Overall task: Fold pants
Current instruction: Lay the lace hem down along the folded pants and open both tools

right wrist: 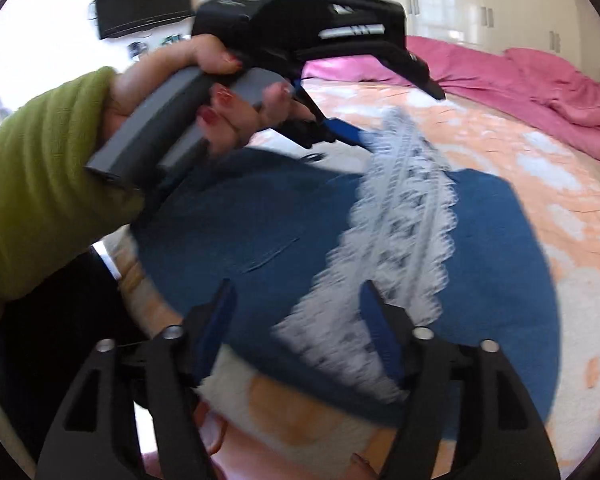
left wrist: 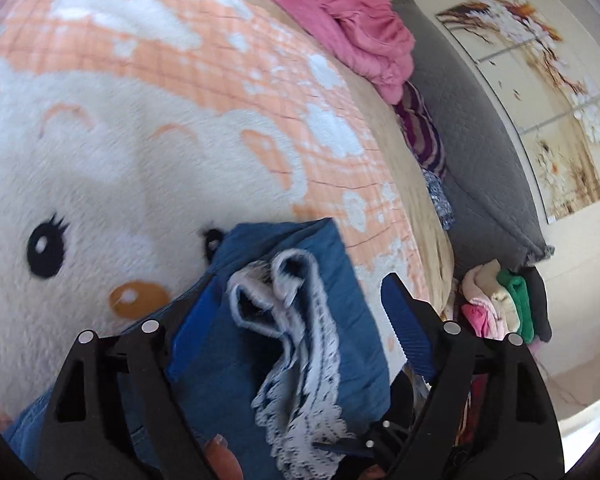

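The pants [right wrist: 480,264] are blue denim with a white lace strip [right wrist: 404,216] and lie folded on the bed. In the left wrist view the pants [left wrist: 328,340] and lace [left wrist: 300,360] lie between the wide-spread fingers of my left gripper [left wrist: 296,300]; its left finger is partly hidden by cloth. In the right wrist view my right gripper [right wrist: 296,292] is open just above the pants' near edge. The left gripper [right wrist: 340,128] shows there too, held by a hand in a green sleeve, its tip at the lace's far end; its jaws are hard to make out there.
The bed has a peach and white plush blanket [left wrist: 140,120] with a cartoon face. A pink duvet [right wrist: 520,80] lies along the far side. A grey headboard [left wrist: 480,152] and a stack of folded clothes [left wrist: 504,300] stand at the right. A wall TV [right wrist: 144,0] hangs behind.
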A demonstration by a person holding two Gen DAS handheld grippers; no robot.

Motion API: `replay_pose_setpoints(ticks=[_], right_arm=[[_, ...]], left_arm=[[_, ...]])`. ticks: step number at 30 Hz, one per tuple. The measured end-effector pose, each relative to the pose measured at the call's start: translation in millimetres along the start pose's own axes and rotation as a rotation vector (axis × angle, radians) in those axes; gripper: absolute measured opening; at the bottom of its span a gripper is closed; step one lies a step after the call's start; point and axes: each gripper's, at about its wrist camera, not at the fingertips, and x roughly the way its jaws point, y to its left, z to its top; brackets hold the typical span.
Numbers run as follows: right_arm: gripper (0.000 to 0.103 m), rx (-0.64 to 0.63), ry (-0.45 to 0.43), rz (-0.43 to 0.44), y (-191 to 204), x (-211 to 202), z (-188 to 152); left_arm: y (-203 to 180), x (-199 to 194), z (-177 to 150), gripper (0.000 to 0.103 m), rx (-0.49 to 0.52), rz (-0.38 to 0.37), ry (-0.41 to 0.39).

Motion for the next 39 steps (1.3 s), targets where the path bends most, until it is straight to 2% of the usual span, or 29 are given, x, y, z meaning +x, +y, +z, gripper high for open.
replay_pose_setpoints(ticks=[4, 7, 9, 11, 12, 14, 18, 19, 21, 22, 23, 24, 26, 28, 31, 32, 34, 35, 36, 37, 39], right_arm=[[0.073, 0.072, -0.054, 0.037, -16.8, -24.7, 3.1], [0.075, 0.201, -0.124, 0.003, -56.1, -50.4, 13.1], [0.076, 0.293, -0.145, -0.043, -91.5, -58.5, 22.7], [0.076, 0.375, -0.127, -0.059, -125.9, -56.2, 31.2], [0.076, 0.418, -0.102, -0.044, -145.6, -48.6, 38.2], [0.076, 0.475, -0.029, 0.001, -175.6, -25.4, 52.9], [0.075, 0.514, 0.072, -0.008, -204.8, 12.2, 64.8], [0.075, 0.527, 0.111, 0.023, -211.1, 24.4, 64.1], [0.063, 0.547, 0.172, 0.076, -214.6, 46.4, 57.1], [0.040, 0.541, 0.184, 0.101, -214.8, 49.0, 56.7], [0.027, 0.527, 0.176, 0.132, -211.2, 51.0, 56.9], [0.021, 0.526, 0.151, 0.130, -210.1, 44.9, 57.5], [0.015, 0.533, 0.075, 0.119, -212.2, 34.2, 59.5], [0.015, 0.511, 0.035, 0.064, -210.0, 28.2, 61.3], [0.021, 0.435, 0.111, -0.051, -203.7, 47.2, 60.9], [0.029, 0.407, 0.140, -0.092, -200.0, 53.0, 59.6], [0.029, 0.374, 0.147, -0.121, -197.4, 55.8, 59.6], [0.037, 0.367, 0.144, -0.133, -197.4, 56.0, 60.1], [0.055, 0.362, 0.138, -0.157, -196.4, 53.3, 60.6], [0.060, 0.362, 0.130, -0.170, -195.5, 49.3, 61.5], [0.062, 0.357, 0.088, -0.177, -191.2, 33.2, 60.9]], left_arm=[[12.4, 4.4, -3.2, 0.075, -0.051, -0.003, 0.013], [4.0, 4.2, -2.4, 0.074, -0.020, -0.017, 0.003], [-2.2, 6.4, -2.1, 0.070, 0.009, -0.016, -0.003], [-8.8, 11.5, -1.6, 0.052, 0.048, 0.039, -0.003], [-10.7, 14.7, -1.6, 0.048, 0.061, 0.053, 0.004], [-9.6, 17.1, -3.5, 0.017, 0.079, 0.079, 0.002], [1.5, 15.7, -5.8, 0.014, 0.064, 0.066, -0.003], [4.0, 12.7, -5.2, 0.014, 0.059, 0.052, -0.002], [-0.4, 6.9, -4.8, 0.013, 0.073, 0.042, -0.018], [-3.8, 2.9, -4.5, 0.013, 0.091, 0.037, -0.028], [-8.4, -3.5, -4.0, 0.013, 0.117, 0.036, -0.047], [-12.0, -5.2, -3.8, 0.013, 0.132, 0.034, -0.058], [-12.8, -6.8, -2.3, 0.013, 0.147, 0.062, -0.068], [-7.3, 1.0, -1.0, 0.013, 0.124, 0.109, -0.052], [11.5, 18.9, -2.8, 0.016, 0.063, 0.221, -0.006], [15.4, 20.6, -3.3, 0.019, 0.046, 0.225, -0.001], [18.0, 18.6, -2.1, 0.024, 0.043, 0.229, -0.006], [17.4, 15.6, -1.5, 0.027, 0.046, 0.233, -0.016], [16.7, 12.2, -1.7, 0.030, 0.047, 0.233, -0.025], [15.9, 7.9, -1.7, 0.032, 0.047, 0.242, -0.038], [11.8, -3.1, -4.7, 0.033, 0.035, 0.248, -0.066]])
